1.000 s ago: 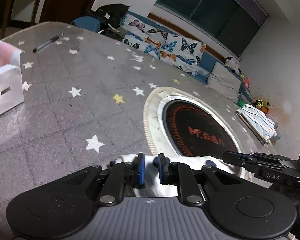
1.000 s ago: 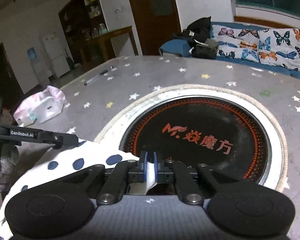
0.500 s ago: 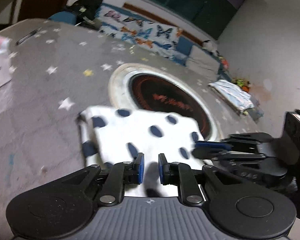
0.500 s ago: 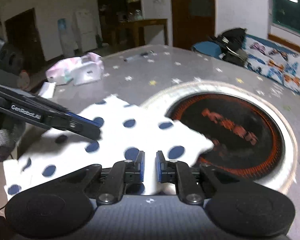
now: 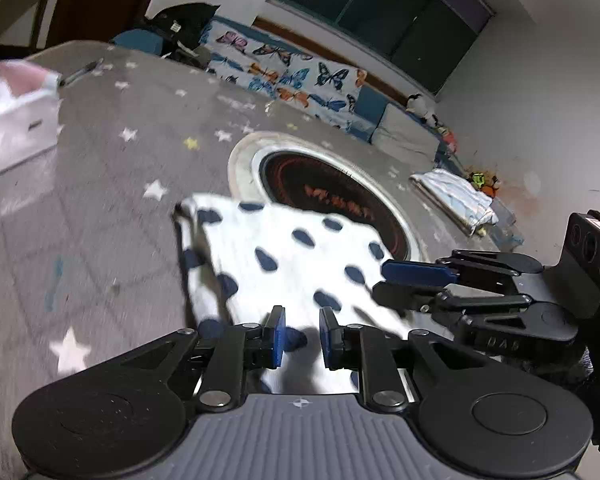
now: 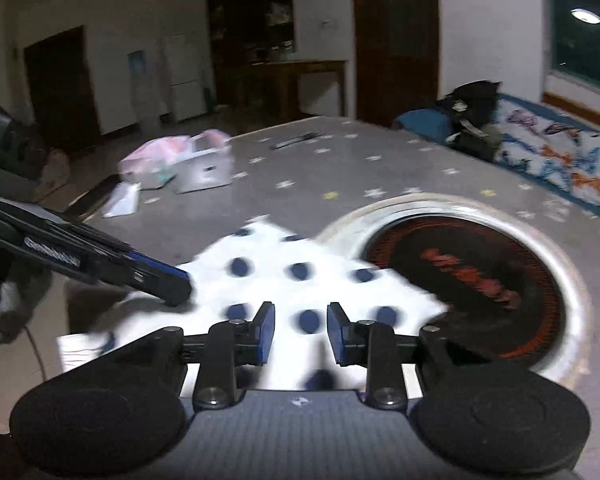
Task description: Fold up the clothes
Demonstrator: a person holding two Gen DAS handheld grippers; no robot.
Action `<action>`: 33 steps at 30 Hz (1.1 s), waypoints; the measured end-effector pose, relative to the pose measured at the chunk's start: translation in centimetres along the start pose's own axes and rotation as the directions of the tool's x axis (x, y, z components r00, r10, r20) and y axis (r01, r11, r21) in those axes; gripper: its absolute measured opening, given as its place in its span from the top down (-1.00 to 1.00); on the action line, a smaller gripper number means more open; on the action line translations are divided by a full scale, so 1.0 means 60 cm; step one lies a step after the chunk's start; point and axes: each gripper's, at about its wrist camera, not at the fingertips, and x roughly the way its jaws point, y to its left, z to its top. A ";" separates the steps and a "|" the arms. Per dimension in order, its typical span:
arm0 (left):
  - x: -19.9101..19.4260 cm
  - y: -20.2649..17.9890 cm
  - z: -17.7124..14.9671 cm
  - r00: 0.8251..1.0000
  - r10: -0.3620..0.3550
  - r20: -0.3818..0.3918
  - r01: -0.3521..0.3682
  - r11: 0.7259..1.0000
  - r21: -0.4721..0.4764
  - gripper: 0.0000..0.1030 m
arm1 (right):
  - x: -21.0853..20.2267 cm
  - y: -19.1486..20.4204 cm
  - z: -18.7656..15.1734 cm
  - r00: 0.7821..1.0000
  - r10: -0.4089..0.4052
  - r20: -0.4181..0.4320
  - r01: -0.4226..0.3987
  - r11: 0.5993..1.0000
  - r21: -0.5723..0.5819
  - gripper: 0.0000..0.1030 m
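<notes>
**Reader:** Right gripper (image 6: 300,334) first: what do its jaws show?

**Describer:** Its blue pads stand apart with nothing pinched between them, and they have just been opening. The left gripper (image 5: 302,336) has also just been parting its pads, by a narrower gap, and grips nothing either.

**Reader:** Where is the garment?

**Describer:** A white cloth with dark blue dots (image 5: 296,256) lies flat on the table, folded to a rough rectangle. In the left wrist view it begins right under the fingertips and spreads toward 12 o'clock. The right gripper reaches in at 3 o'clock, its tips over the cloth's right edge. In the right wrist view the dotted cloth (image 6: 300,284) again runs from beneath the pads toward 12 o'clock, with the left gripper coming in from 9 o'clock over its left edge.

**Reader:** And beyond it?

**Describer:** The cloth's far right corner overlaps a round black inset with red lettering (image 6: 472,272), ringed in pale metal, at about 1 o'clock. It sits in the grey tabletop with stars (image 5: 100,184). A white and pink bag (image 5: 18,116) lies at 10 o'clock. Farthest off is a butterfly-print cushion (image 5: 288,72).
</notes>
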 end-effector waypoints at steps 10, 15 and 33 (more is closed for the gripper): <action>-0.027 0.000 -0.021 1.000 0.010 0.016 -0.009 1.000 -0.017 0.47 | -0.012 0.029 -0.037 0.997 -0.028 -0.075 0.023 0.998 -0.066 0.29; -0.044 -0.032 -0.030 0.999 -0.029 0.025 0.028 0.999 0.028 0.34 | -0.030 0.059 -0.020 0.999 0.025 -0.026 -0.028 0.995 -0.096 0.14; -0.066 -0.015 -0.067 0.999 0.050 0.014 -0.050 0.998 -0.027 0.05 | -0.041 0.069 -0.040 0.997 0.043 -0.071 -0.048 0.996 -0.075 -0.03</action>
